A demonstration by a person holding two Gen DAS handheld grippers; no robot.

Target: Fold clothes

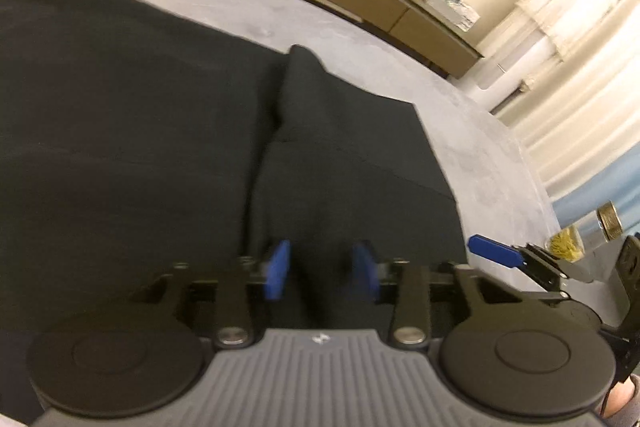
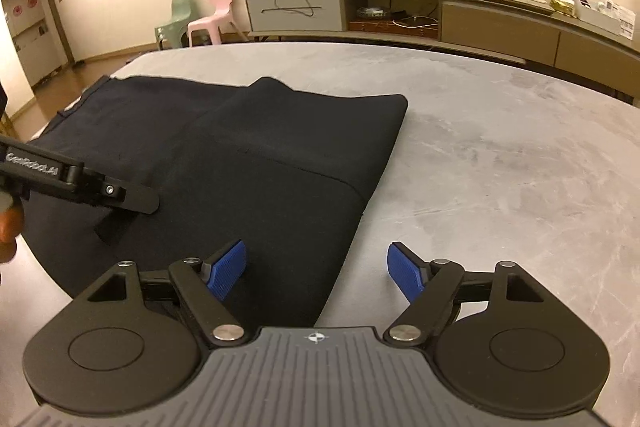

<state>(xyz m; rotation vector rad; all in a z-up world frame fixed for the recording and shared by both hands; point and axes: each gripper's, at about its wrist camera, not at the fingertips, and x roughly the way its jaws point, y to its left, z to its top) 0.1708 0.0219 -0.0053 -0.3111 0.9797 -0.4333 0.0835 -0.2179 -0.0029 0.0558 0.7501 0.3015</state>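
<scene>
Both wrist views look steeply down, close over the same black garment [image 1: 160,147] on the grey table [image 2: 500,147].

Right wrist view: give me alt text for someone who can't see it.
A black garment, partly folded, lies flat on a grey table, its right edge running toward the camera. The right tongs stand open and empty over that near edge, one blue pad above cloth, the other above bare table. The left tongs reach in from the left over the cloth.

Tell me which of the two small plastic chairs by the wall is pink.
The pink chair is the one nearer the long sideboard. The other small chair, on its far side from the sideboard, is pale green.
</scene>
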